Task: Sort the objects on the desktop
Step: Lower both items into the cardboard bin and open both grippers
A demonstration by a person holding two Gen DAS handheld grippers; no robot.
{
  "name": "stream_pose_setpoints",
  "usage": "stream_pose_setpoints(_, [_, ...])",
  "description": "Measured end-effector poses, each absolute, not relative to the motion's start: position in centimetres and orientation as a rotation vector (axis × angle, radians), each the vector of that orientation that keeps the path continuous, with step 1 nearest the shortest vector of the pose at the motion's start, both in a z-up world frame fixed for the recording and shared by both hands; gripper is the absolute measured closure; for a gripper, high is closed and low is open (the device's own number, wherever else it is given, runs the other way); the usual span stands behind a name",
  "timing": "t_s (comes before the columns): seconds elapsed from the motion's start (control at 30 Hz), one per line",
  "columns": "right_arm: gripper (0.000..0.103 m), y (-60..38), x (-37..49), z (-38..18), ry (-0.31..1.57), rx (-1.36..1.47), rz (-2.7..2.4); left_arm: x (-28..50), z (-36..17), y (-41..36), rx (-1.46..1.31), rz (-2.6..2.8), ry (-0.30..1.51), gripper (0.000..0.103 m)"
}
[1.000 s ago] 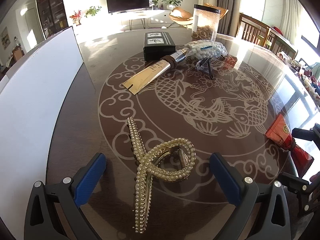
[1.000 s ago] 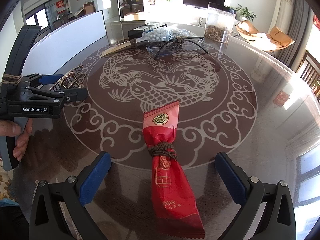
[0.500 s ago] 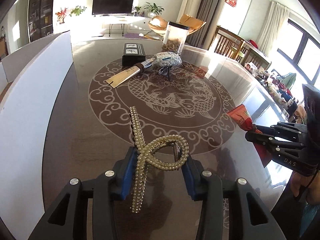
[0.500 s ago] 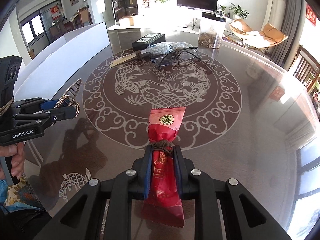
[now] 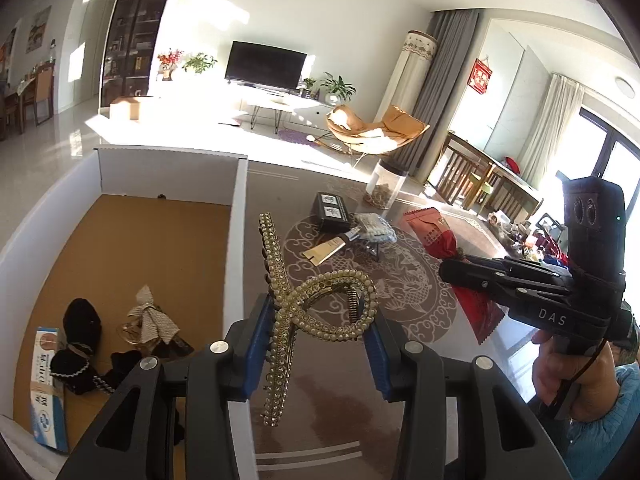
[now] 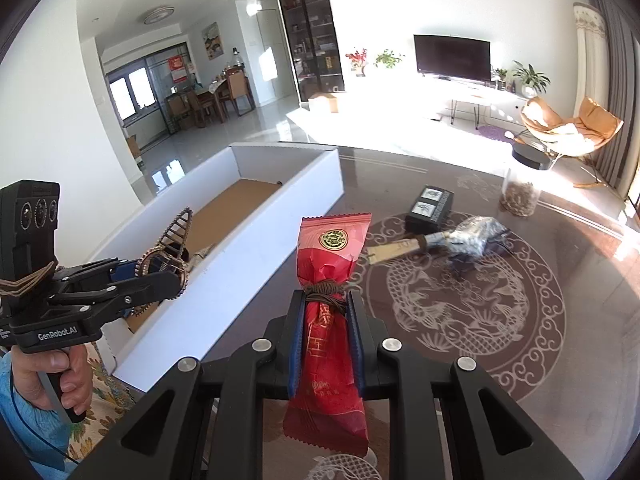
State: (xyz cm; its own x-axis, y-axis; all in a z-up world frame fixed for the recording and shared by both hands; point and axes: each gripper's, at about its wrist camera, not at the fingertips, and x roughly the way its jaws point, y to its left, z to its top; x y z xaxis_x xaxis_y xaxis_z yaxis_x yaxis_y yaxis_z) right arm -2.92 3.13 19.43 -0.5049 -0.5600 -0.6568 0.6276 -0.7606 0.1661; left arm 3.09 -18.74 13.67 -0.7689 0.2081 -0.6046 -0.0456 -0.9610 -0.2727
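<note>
Left wrist view, from left edge. White-walled box (image 5: 236,216) with brown cardboard floor sits on the table's left side. Inside, near its close end: a blue-and-white carton (image 5: 46,384), dark fabric pieces (image 5: 82,344), a small tied bundle (image 5: 150,316).

Left gripper (image 5: 316,336) is clenched on a pearl hair claw (image 5: 296,304), blue pads pressing its looped part. The claw is held off the table, just right of the box wall, its long toothed arm pointing up and away.

Table (image 5: 328,412): dark brown, glossy, with a pale round dragon-and-cloud pattern. At its far part a black box (image 5: 331,212), a flat tan packet (image 5: 324,251), a clear bag of pale beads (image 5: 374,230), and a clear jar with dark lid (image 5: 386,186), all close together.

Right gripper (image 6: 326,334) is clamped on a red snack packet (image 6: 330,280), gripped just below the brown cord tied round its waist; packet held clear of the table, its sealed top pointing away. A hand (image 5: 572,376) with a blue sleeve holds that gripper's handle.

Room beyond: bright sun on a pale floor, a television (image 5: 266,66) on a low white stand, potted plants, tan lounge chair (image 5: 376,130), grey curtains, wooden chairs by the window on the right. The right wrist view shows a dark glass cabinet and a dining area further back.
</note>
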Motion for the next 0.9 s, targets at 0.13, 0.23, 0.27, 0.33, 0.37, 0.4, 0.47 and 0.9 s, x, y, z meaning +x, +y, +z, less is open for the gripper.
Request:
stream_pose_setpoints(0.13, [0.082,-5.1,-1.9,21.3,0.107,0.878,-2.085,2.5,13.7,-26.4,-1.108,2.961,-0.338,0.059])
stream_pose_setpoints(0.23, [0.082,-11.1,-0.3,21.0,0.122,0.868,-1.964,1.3,12.8,-31.5,-1.217,3.012,-0.370,0.059])
stream_pose_setpoints(0.27, [0.082,-12.9,0.3,20.5,0.150,0.864,-1.934,0.9,12.4,-32.9,-1.247,3.019,-0.382,0.059])
stream_pose_setpoints(0.33, [0.082,-16.2,1.6,19.2,0.210,0.863,-1.877,0.1,11.5,-35.0,-1.309,3.027,-0.403,0.059])
stream_pose_setpoints(0.37, [0.082,-17.4,2.3,18.4,0.236,0.869,-1.849,-0.4,10.9,-35.8,-1.336,3.022,-0.412,0.059])
stream_pose_setpoints(0.4, [0.082,-18.6,2.8,17.5,0.258,0.880,-1.822,-0.7,10.4,-36.4,-1.362,3.019,-0.417,0.059])
stream_pose_setpoints(0.47, [0.082,-20.5,3.6,15.6,0.302,0.909,-1.768,-1.6,9.4,-37.0,-1.418,3.004,-0.403,0.059])
stream_pose_setpoints(0.9, [0.014,-22.6,4.6,10.6,0.350,0.979,-1.693,-6.6,5.9,-36.9,-1.688,2.990,-0.223,0.028])
